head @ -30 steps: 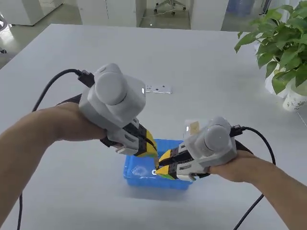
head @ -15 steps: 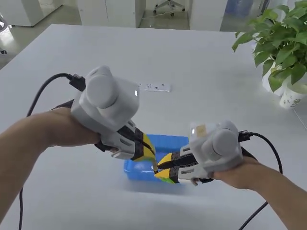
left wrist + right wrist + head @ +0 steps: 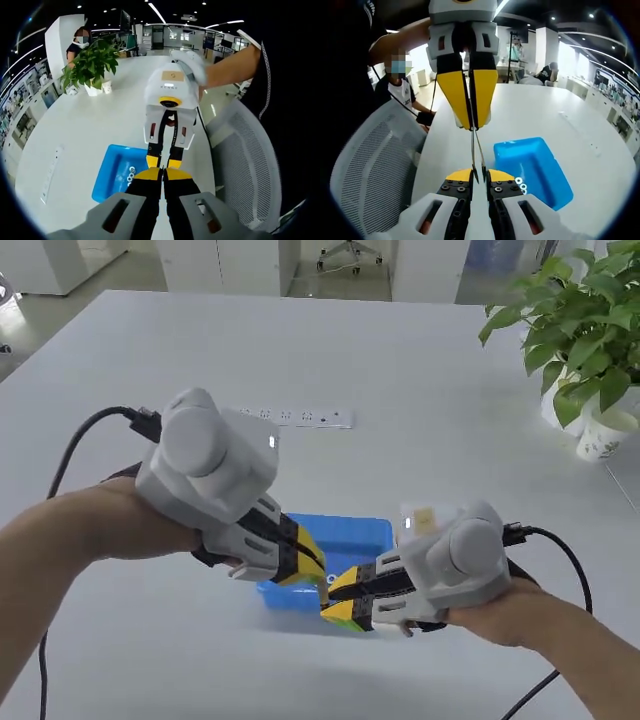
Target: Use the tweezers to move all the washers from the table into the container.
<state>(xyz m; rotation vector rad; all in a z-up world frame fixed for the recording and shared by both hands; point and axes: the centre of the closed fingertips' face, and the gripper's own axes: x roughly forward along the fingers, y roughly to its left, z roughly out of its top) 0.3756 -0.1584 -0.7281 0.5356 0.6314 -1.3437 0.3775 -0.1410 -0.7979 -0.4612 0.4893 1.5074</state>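
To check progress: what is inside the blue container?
A few washers lie in the blue container. In the head view the left gripper and right gripper cover its near part.

Head view: above the container (image 3: 350,532), facing down, forward, close. View on left claw (image 3: 312,568) looks past it at right claw (image 3: 335,598); the other looks back. All three share the container.

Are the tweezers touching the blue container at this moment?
Apart. In the right gripper view the tweezers sit left of the container, with a strip of white table visible between them.
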